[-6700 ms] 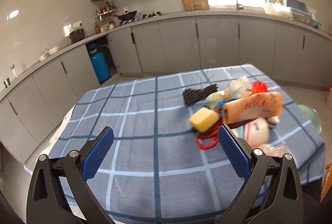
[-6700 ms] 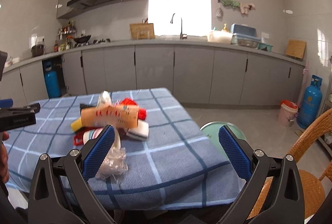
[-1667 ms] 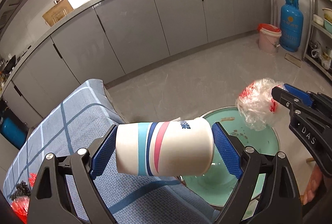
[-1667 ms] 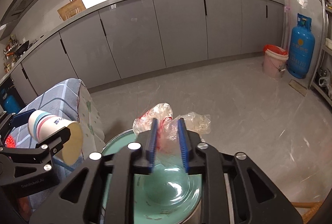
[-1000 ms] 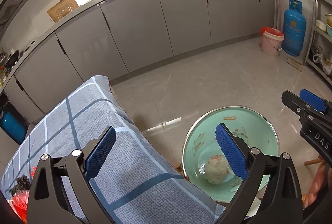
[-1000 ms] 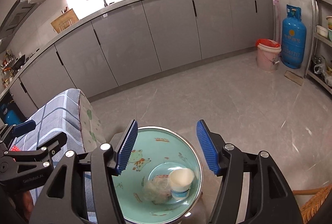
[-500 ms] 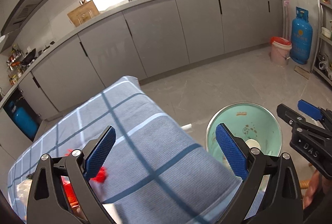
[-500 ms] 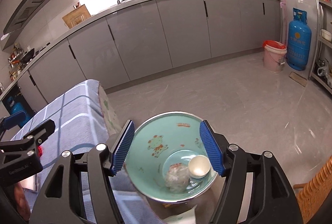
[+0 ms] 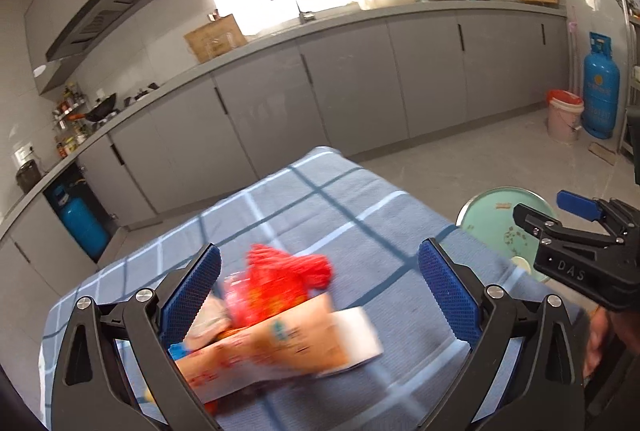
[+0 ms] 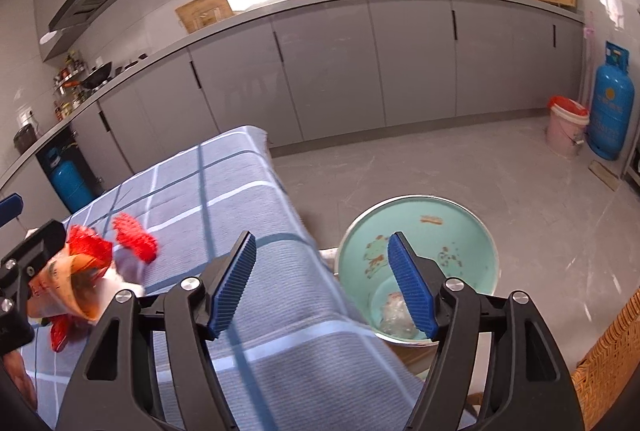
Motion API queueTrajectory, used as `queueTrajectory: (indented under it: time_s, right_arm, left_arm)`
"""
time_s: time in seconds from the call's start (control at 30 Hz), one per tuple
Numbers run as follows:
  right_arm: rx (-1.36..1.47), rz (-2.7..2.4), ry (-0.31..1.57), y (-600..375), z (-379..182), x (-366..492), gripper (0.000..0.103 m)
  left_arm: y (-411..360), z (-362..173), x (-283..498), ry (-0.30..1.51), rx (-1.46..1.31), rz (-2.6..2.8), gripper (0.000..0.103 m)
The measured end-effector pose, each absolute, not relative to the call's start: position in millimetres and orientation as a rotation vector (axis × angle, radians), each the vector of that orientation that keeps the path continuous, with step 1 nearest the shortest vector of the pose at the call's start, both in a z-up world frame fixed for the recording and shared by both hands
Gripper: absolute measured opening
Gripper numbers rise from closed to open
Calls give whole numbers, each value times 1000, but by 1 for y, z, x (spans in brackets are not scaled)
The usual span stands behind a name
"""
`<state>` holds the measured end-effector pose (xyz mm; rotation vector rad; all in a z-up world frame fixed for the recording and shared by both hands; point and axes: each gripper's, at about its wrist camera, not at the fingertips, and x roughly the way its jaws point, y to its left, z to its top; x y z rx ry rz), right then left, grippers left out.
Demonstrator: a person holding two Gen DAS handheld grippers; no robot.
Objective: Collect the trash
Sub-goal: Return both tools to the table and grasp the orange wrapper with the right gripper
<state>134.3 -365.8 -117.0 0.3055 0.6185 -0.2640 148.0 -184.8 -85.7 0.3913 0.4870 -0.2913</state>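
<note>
Both our grippers are spread and empty: the left gripper [image 9: 319,293] should settle squarely over the orange packet [image 9: 280,347] before closing; the right gripper's [image 10: 322,285] jaws have just been opening near the green basin [image 10: 472,231].

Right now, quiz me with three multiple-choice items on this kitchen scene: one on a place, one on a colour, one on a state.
1. Where does the basin stand?
A. on the floor beside the table
B. on the counter
C. on the tablecloth

2. What colour is the gas cylinder next to the pink bucket?
A. red
B. blue
C. grey

3. How is the right tool just now?
A. shut on a cup
B. shut on a bag
C. open and empty

Answers:
1 A: in the right wrist view the basin sits low, off the edge of the table.
2 B: its body is plainly blue.
3 C: its jaws have just been opening and nothing lies between them.
</note>
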Motion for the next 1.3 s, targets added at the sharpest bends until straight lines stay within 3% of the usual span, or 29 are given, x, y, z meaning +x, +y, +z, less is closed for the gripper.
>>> queueTrajectory:
  time_s: [0.33,0.4,0.47,0.63,1.1,1.2,1.3]
  right_arm:
    - [240,-129,631,-291,-108,143,76]
    - [228,-108,635,-279,-106,144,76]
    - [215,-88,628,-265,-104,146,85]
    - [171,-49,629,-236,-100,151,85]
    - [131,71,678,-187,-112,170,85]
    - [130,103,686,-183,-115,173,84]
    - [133,137,710,-181,-119,176,68]
  left_arm:
    - [-55,-80,150,509,322,-18,98]
    - [-32,-88,155,533,317,45,98]
    - [-9,-100,164,574,310,102,98]
    - [32,-126,179,673,254,177,98]
    - [24,-153,181,699,259,50,98]
    - [19,-163,184,723,265,28,99]
    - [16,-164,186,726,267,19,98]
